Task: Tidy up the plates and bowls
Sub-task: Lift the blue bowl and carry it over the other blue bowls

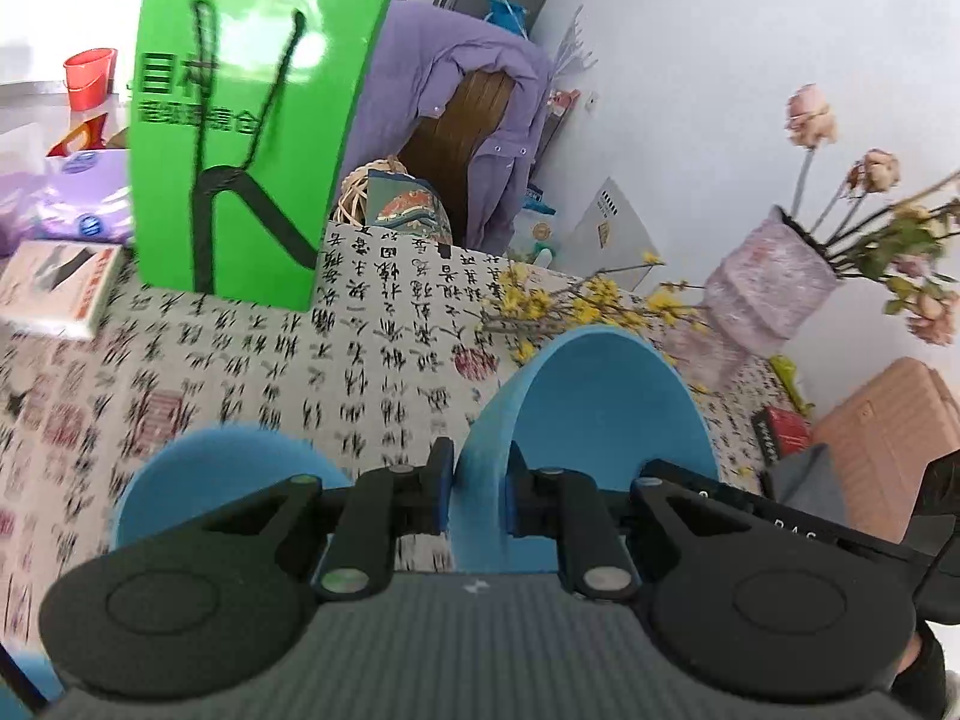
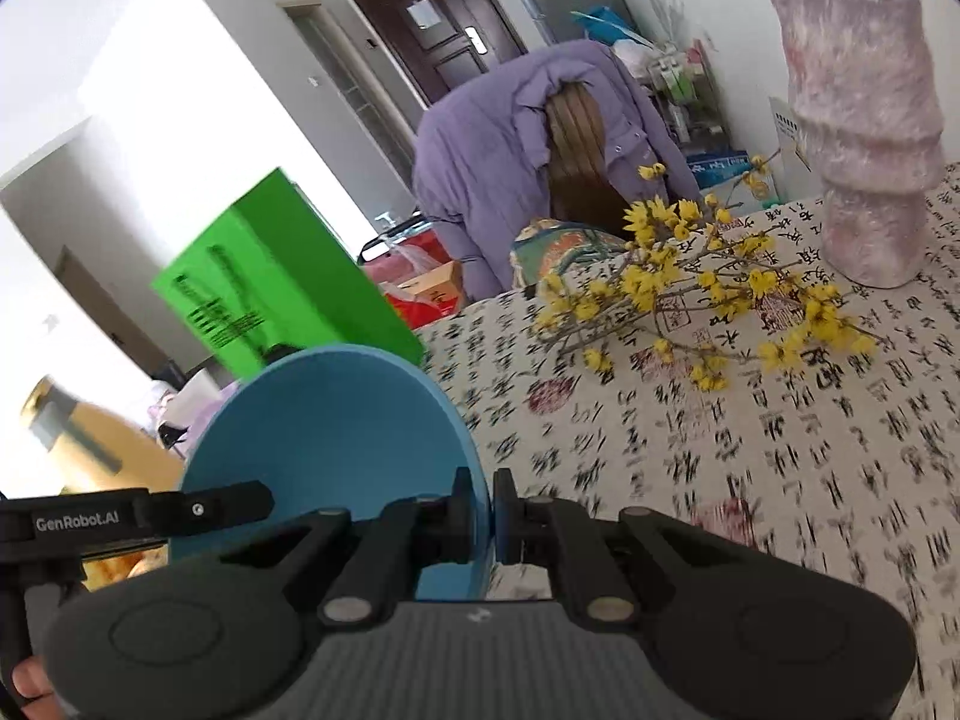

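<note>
Left wrist view: the left gripper (image 1: 477, 495) has its fingers clamped on the rim of a blue bowl (image 1: 606, 414), tipped on edge above the tabletop (image 1: 300, 360); a second blue dish (image 1: 222, 474) lies lower left. Right wrist view: the right gripper (image 2: 483, 516) pinches a blue plate (image 2: 327, 426) upright near yellow flowers (image 2: 690, 282).

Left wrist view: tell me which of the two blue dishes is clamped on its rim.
The upright blue bowl on the right: the left hand-held gripper pinches its rim. The other blue dish, lower left, lies behind the hand-held gripper, ungripped.
</note>
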Action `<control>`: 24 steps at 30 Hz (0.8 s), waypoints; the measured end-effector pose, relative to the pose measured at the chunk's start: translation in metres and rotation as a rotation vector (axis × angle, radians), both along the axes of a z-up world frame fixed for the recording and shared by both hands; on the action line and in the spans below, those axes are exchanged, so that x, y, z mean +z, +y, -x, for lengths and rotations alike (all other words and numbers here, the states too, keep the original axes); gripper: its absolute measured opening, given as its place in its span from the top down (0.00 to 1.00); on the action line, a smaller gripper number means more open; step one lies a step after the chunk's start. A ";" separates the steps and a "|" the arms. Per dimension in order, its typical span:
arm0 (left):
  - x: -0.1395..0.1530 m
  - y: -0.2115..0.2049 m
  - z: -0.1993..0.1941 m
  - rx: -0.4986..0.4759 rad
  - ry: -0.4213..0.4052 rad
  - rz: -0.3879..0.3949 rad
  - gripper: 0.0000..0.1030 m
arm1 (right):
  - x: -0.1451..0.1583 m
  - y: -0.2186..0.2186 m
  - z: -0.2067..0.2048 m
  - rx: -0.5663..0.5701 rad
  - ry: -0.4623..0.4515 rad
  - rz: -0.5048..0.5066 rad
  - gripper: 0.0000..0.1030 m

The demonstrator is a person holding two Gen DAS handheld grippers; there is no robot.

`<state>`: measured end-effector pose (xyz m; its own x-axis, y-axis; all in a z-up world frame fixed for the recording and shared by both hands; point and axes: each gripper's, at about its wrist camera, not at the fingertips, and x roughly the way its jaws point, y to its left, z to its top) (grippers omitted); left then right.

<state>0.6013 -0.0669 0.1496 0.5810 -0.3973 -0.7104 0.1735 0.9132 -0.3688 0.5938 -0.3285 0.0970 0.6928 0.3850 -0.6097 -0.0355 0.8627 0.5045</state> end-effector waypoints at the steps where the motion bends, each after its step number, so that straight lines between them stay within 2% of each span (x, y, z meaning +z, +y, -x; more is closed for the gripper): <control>1: 0.004 0.004 0.015 0.006 -0.003 0.008 0.84 | 0.004 0.002 0.012 0.009 -0.004 -0.001 0.94; 6: 0.009 0.022 0.088 0.031 -0.021 0.028 0.84 | 0.017 0.014 0.079 0.050 -0.018 -0.010 0.94; 11: 0.001 0.047 0.158 0.065 -0.038 0.048 0.83 | 0.014 0.031 0.138 0.113 -0.019 -0.005 0.93; 15: -0.020 0.066 0.204 0.106 -0.017 0.077 0.83 | 0.003 0.046 0.180 0.145 -0.009 0.009 0.93; 20: -0.051 0.082 0.248 0.112 0.010 0.081 0.83 | -0.027 0.061 0.224 0.168 0.035 0.003 0.93; 24: -0.078 0.096 0.270 0.125 0.071 0.134 0.83 | -0.043 0.069 0.249 0.173 0.058 0.014 0.91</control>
<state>0.3316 0.0294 0.0719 0.5820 -0.4190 -0.6969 0.0310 0.8678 -0.4959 0.3444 -0.2594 0.0536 0.5806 0.4866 -0.6528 -0.1547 0.8531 0.4982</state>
